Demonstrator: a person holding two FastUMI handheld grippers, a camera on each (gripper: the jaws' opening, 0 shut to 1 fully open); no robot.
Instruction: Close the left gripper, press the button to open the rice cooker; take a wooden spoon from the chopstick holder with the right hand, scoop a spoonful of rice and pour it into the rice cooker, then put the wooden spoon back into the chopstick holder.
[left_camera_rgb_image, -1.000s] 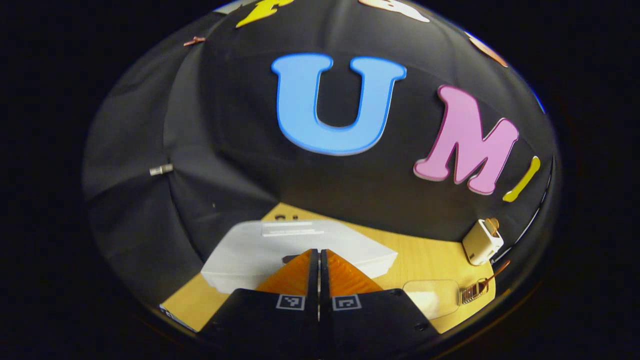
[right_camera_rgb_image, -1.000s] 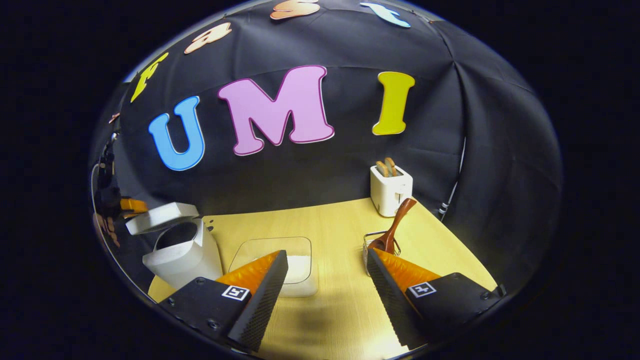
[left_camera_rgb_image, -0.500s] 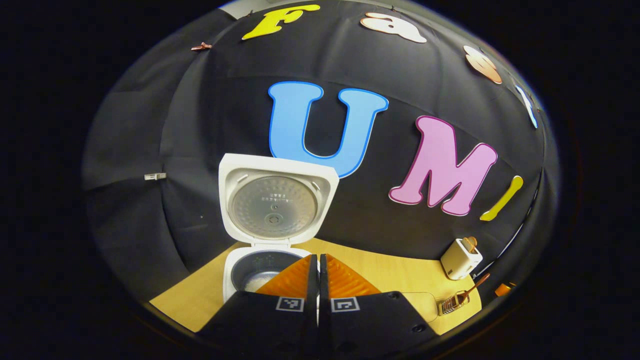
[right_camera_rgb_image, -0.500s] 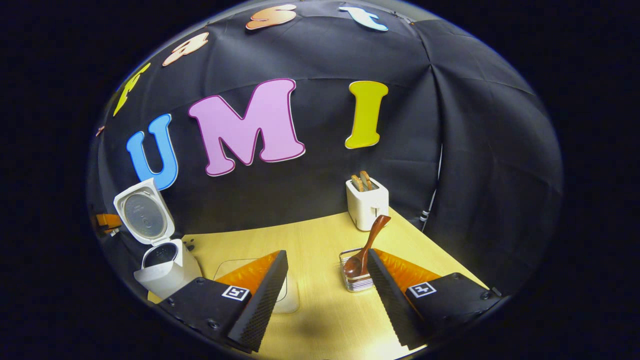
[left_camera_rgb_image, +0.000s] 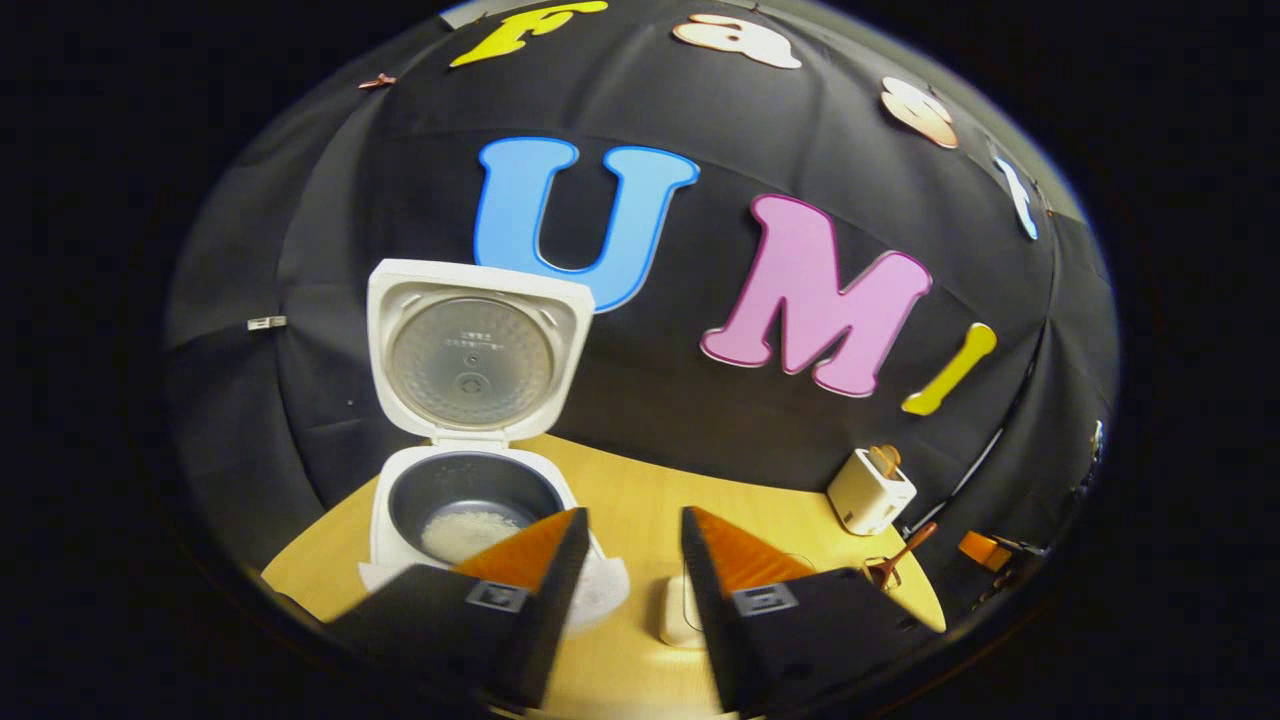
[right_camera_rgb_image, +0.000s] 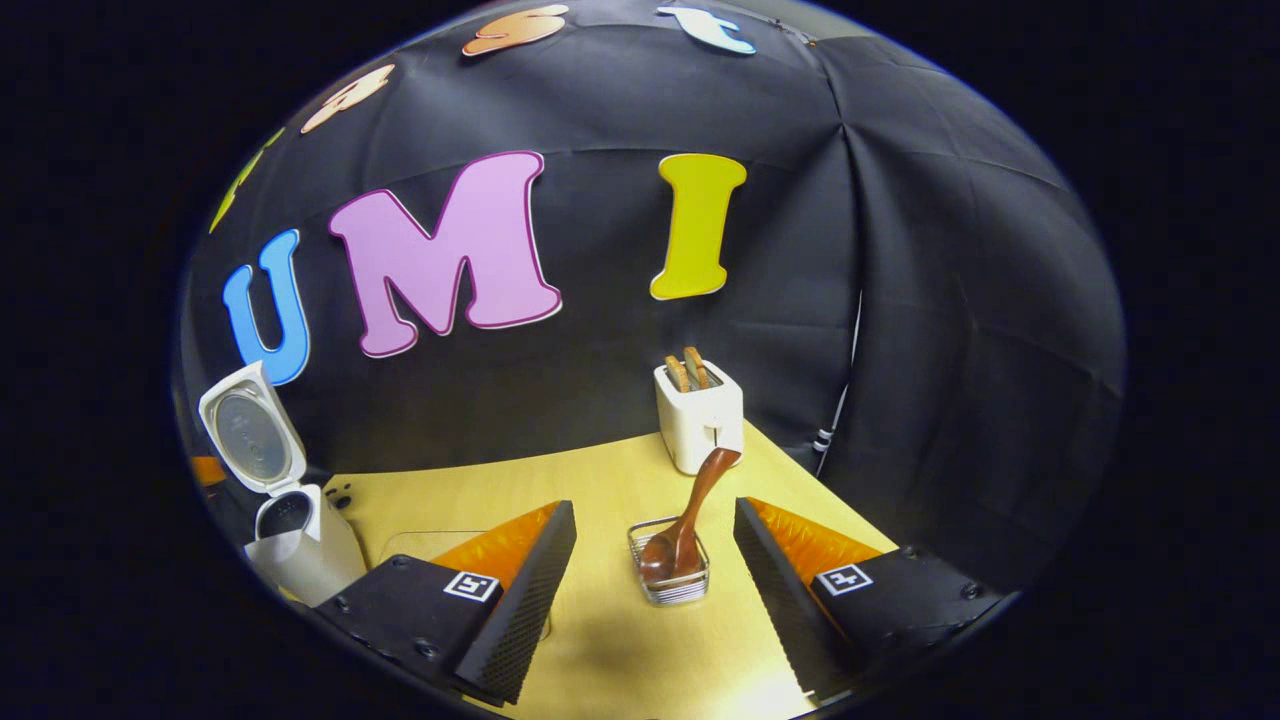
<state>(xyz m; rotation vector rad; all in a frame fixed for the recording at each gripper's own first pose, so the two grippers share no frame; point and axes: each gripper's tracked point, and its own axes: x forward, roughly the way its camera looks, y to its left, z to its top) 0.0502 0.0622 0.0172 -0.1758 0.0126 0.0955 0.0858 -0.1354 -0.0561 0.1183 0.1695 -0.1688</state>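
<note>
The white rice cooker (left_camera_rgb_image: 470, 500) stands open with its lid (left_camera_rgb_image: 470, 350) upright and a little rice in the dark pot. My left gripper (left_camera_rgb_image: 632, 545) is open just in front of it, nothing between its fingers. At the far right a wooden spoon (left_camera_rgb_image: 897, 560) leans in its holder. In the right gripper view, the brown wooden spoon (right_camera_rgb_image: 685, 505) stands bowl-down in the wire chopstick holder (right_camera_rgb_image: 668, 582). My right gripper (right_camera_rgb_image: 654, 508) is open, short of the holder, which sits centred in the gap between its fingers. The cooker (right_camera_rgb_image: 295, 535) is far left.
A white toaster (right_camera_rgb_image: 700, 425) with two slices stands at the back of the wooden table (right_camera_rgb_image: 600, 480), behind the holder. A clear dish (right_camera_rgb_image: 415, 545) lies partly hidden behind my right gripper's left finger. The black cloth wall closes the back and right side.
The cooker lid has swung from nearly flat to fully upright. My left gripper has drawn back and gone from shut to open. The right gripper has turned so the holder lies between its fingers.
</note>
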